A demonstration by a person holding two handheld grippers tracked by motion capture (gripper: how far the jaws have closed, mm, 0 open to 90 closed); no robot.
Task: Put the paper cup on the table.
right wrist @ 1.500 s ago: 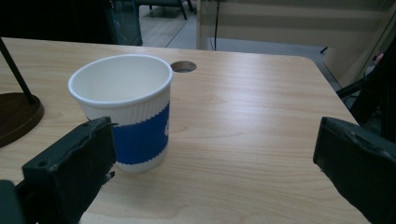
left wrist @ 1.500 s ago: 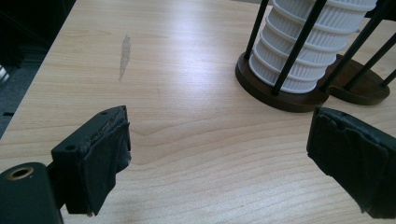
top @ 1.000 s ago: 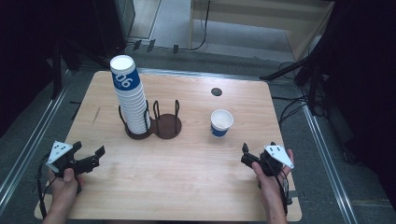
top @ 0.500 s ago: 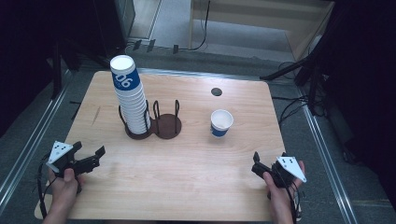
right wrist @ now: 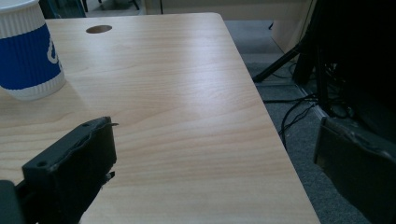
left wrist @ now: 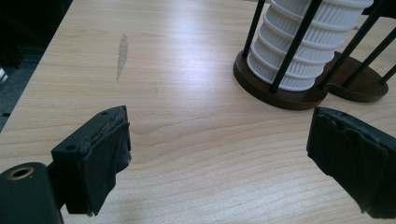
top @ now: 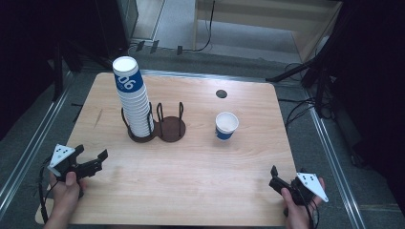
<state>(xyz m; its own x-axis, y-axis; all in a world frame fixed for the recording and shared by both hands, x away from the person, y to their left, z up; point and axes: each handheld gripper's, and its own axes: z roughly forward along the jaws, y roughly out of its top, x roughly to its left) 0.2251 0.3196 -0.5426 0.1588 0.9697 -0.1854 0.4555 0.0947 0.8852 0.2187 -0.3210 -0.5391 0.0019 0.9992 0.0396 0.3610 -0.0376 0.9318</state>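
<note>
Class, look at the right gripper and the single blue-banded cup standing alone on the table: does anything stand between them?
Nothing visible does. Bare wooden table lies between the right gripper, jaws apart and empty, and the single cup. The cup holder with its stack stands off to the cup's left.

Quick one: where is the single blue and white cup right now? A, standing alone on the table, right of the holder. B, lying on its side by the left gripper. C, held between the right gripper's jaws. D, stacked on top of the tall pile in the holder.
A: the single cup stands upright on the bare table, apart from the holder to its left and from both grippers.
</note>
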